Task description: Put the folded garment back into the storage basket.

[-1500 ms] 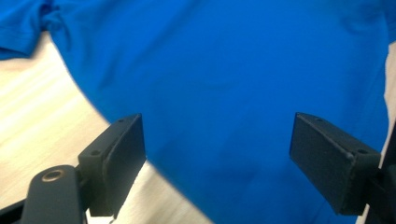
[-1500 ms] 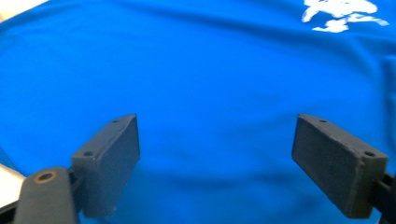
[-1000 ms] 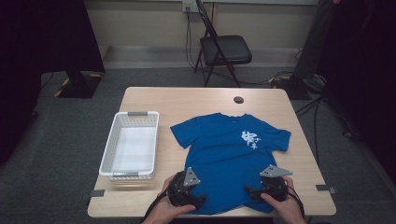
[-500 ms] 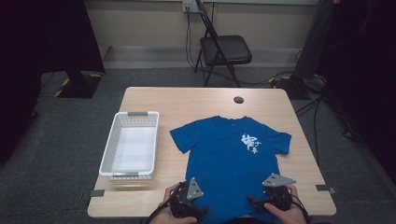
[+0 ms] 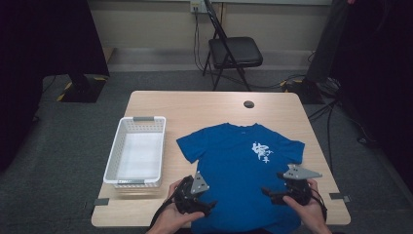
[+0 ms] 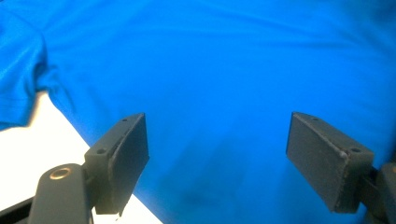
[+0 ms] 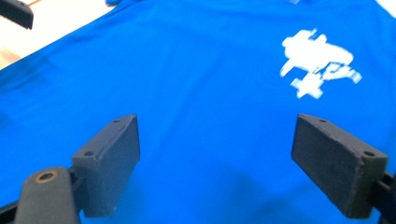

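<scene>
A blue T-shirt (image 5: 238, 165) with a white print (image 5: 261, 151) lies flat on the wooden table (image 5: 204, 107), its hem hanging over the near edge. My left gripper (image 5: 207, 202) hovers over the shirt's lower left part, held in a hand. Its jaws are open, with only blue cloth (image 6: 224, 70) below and nothing between them. My right gripper (image 5: 270, 194) hovers over the shirt's lower right, also open. In the right gripper view the print (image 7: 317, 60) lies ahead of the right gripper (image 7: 217, 158), up to the right. The left gripper (image 6: 217, 154) looks at the shirt's side and a sleeve (image 6: 18, 74).
A white mesh basket (image 5: 139, 151) stands empty on the table's left side, beside the shirt's sleeve. A small black disc (image 5: 249, 104) lies near the far edge. A black folding chair (image 5: 234, 53) stands behind the table.
Both grippers dipped toward the table's near edge half a second ago and have since come up again over the shirt's lower part. The shirt sits slightly nearer the front edge.
</scene>
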Motion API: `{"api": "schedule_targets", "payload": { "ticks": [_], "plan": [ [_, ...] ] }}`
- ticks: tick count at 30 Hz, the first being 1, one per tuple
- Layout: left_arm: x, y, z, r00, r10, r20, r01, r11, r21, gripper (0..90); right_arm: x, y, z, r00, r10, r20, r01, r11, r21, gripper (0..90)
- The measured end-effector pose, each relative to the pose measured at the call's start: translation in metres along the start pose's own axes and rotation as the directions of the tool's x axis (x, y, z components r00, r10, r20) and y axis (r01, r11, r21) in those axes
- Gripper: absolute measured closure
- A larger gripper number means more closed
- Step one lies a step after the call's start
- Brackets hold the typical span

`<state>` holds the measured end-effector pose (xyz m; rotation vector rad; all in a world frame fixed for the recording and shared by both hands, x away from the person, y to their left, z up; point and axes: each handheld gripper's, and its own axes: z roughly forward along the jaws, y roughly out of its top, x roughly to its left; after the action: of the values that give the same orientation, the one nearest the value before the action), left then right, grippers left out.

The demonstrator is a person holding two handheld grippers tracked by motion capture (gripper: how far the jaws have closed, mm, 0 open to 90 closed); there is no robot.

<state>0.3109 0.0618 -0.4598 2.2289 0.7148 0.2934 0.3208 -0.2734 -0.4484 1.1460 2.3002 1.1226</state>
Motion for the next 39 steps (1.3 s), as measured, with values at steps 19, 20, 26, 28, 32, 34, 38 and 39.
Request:
{"api": "schedule_targets", "payload": {
  "ticks": [19, 20, 26, 28, 32, 34, 38, 39],
  "plan": [
    [0.023, 0.013, 0.054, 0.9991, -0.034, -0.025, 0.035, 0.9986, 0.039, 23.3, -0.036, 0.008, 0.067, 0.9962, 0.027, 0.083, -0.037, 0.992, 0.120, 16.8],
    [0.021, 0.012, 0.053, 0.9993, -0.030, -0.021, 0.031, 0.9989, 0.034, 22.9, -0.033, 0.007, 0.066, 0.9958, 0.004, 0.092, -0.016, 0.991, 0.131, 16.7],
    [0.012, 0.006, 0.048, 0.9999, -0.011, 0.006, 0.011, 0.9995, 0.030, 22.8, -0.027, -0.003, 0.054, 0.9970, -0.008, 0.077, -0.003, 0.991, 0.135, 16.6],
    [0.008, 0.005, 0.046, 0.9999, -0.007, 0.015, 0.007, 0.9994, 0.033, 22.8, -0.025, -0.005, 0.051, 0.9973, -0.007, 0.073, -0.003, 0.991, 0.137, 16.5],
    [0.000, 0.000, 0.041, 0.9997, 0.009, 0.024, -0.010, 0.9995, 0.029, 22.8, -0.019, -0.012, 0.043, 0.9977, -0.012, 0.067, 0.003, 0.990, 0.139, 16.4],
    [-0.005, -0.002, 0.038, 0.9994, 0.011, 0.033, -0.012, 0.9994, 0.034, 22.8, -0.017, -0.016, 0.038, 0.9983, -0.023, 0.053, 0.015, 0.990, 0.139, 16.4],
    [-0.013, -0.004, 0.033, 0.9988, 0.020, 0.046, -0.023, 0.9980, 0.059, 22.8, -0.013, -0.021, 0.032, 0.9986, -0.026, 0.046, 0.020, 0.991, 0.135, 16.4],
    [-0.015, -0.005, 0.032, 0.9984, 0.027, 0.049, -0.030, 0.9977, 0.061, 22.8, -0.011, -0.022, 0.030, 0.9985, -0.028, 0.047, 0.021, 0.990, 0.137, 16.4]
  ]
}}
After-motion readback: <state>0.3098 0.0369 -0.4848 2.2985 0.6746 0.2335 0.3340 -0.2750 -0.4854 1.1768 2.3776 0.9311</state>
